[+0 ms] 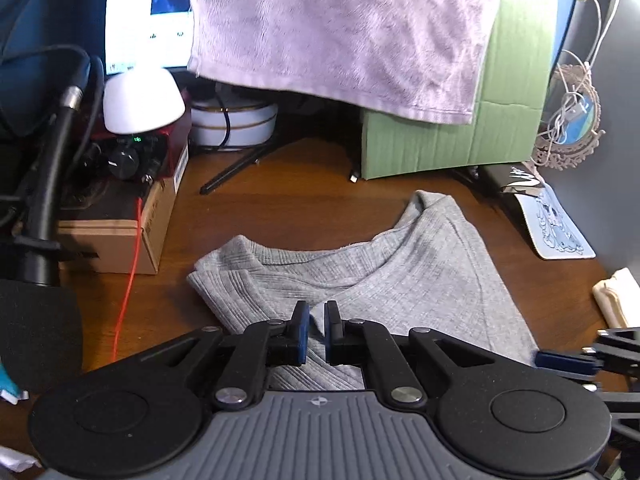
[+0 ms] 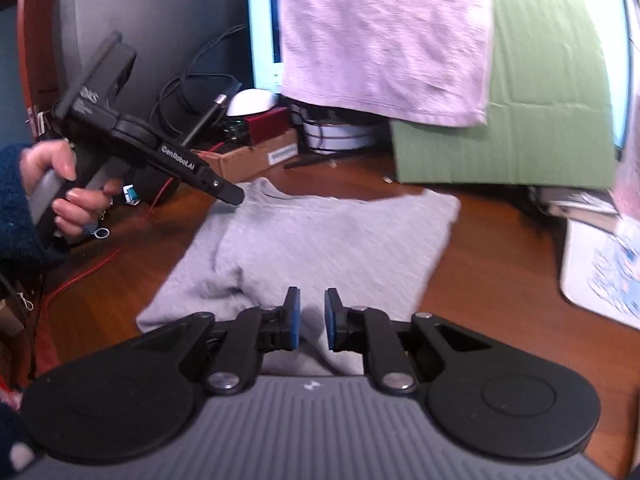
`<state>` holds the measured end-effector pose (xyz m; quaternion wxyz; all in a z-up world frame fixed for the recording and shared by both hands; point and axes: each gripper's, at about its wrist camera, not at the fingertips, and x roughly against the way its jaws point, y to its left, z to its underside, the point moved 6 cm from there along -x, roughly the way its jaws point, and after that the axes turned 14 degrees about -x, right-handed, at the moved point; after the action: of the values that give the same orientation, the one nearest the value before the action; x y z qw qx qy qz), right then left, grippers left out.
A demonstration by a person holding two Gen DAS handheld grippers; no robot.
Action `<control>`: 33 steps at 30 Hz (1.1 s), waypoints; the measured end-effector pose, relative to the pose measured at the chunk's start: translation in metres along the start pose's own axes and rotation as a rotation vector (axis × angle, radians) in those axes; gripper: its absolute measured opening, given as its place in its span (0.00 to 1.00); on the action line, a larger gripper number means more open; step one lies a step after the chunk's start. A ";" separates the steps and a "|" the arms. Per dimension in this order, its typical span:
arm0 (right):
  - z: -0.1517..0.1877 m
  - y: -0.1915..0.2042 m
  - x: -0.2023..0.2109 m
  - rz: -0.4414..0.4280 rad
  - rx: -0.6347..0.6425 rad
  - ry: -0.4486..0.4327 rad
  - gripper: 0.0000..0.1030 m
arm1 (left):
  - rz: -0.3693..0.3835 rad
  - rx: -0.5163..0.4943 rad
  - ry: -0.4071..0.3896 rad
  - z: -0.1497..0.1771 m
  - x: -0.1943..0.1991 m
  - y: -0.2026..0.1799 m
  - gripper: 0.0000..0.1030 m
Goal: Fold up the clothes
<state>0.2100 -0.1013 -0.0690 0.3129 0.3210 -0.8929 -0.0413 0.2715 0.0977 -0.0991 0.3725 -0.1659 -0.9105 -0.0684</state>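
Jaws of left gripper nearly closed, nothing visibly pinched, above grey ribbed shirt. Right gripper narrow gap, empty, at shirt's 6 o'clock edge. Shirt flat on wooden desk; green cardboard box at 12 o'clock, lilac towel draped over it.

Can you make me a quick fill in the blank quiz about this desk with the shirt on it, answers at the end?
1. The garment being folded is ____ in colour.
2. It lies on a ____ desk.
3. The lilac towel hangs over a ____ cardboard box.
4. The cable running past the small brown box is ____.

Answers: grey; wooden; green; red
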 end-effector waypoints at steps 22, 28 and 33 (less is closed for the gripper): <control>0.016 -0.045 0.021 0.154 -0.289 0.022 0.25 | 0.216 -0.206 0.059 0.020 -0.021 -0.089 0.06; 0.021 -0.035 0.017 0.188 -0.223 0.047 0.06 | 0.219 -0.209 0.056 0.022 -0.022 -0.094 0.05; 0.029 -0.043 0.033 0.218 -0.238 0.033 0.05 | 0.280 -0.208 0.064 0.023 -0.023 -0.109 0.05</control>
<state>0.1965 -0.1585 -0.0867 0.3660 0.1837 -0.9060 -0.1072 0.2331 -0.0048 -0.1315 0.3880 -0.3264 -0.8542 -0.1152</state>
